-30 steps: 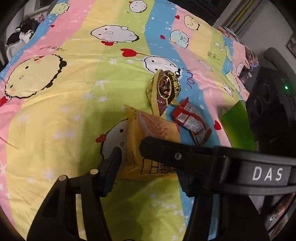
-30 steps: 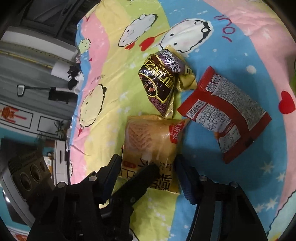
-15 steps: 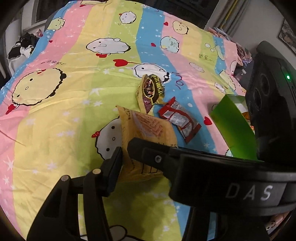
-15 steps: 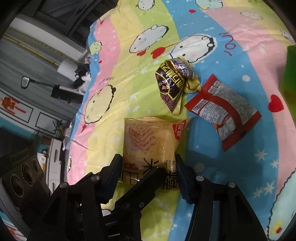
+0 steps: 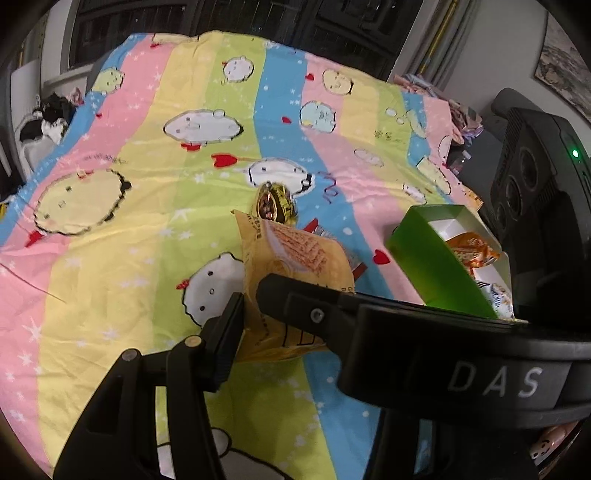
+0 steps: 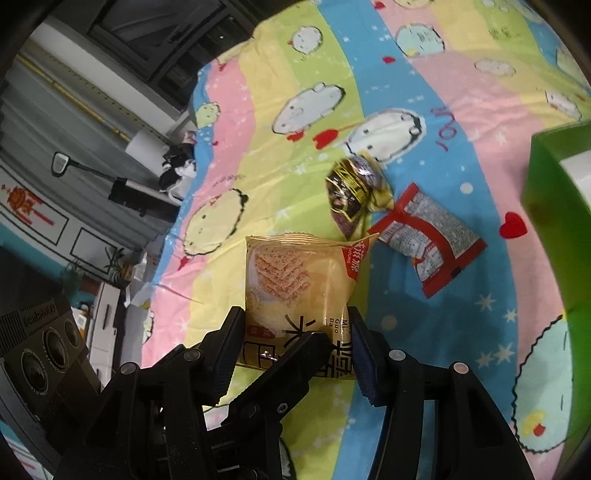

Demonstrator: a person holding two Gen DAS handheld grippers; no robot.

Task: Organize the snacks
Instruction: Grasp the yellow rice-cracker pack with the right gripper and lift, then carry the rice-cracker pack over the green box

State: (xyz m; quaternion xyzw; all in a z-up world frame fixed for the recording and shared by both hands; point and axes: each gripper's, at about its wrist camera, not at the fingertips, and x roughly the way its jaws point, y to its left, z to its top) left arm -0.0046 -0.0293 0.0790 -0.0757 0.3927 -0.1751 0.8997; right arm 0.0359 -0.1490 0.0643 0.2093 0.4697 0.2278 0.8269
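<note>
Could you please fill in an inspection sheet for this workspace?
Surface: cartoon-striped bedsheet, wrinkled.
Job's things: yellow snack packet held up; dark gold snack and red packet lying on the sheet; green box holding orange packets.
Clutter: clothes at the bed's edge.
Grippers: right gripper closing on the yellow snack packet's sides; left gripper has one finger against it, the other hidden.
Cables: nothing seen.
Surroundings: dark windows, framed picture.

Glossy plastic wafer packet [image 6: 295, 280], cloth bedsheet [image 6: 461, 122]

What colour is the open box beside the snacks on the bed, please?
The open cardboard box is bright green outside and white inside, clearest in the left wrist view.
</note>
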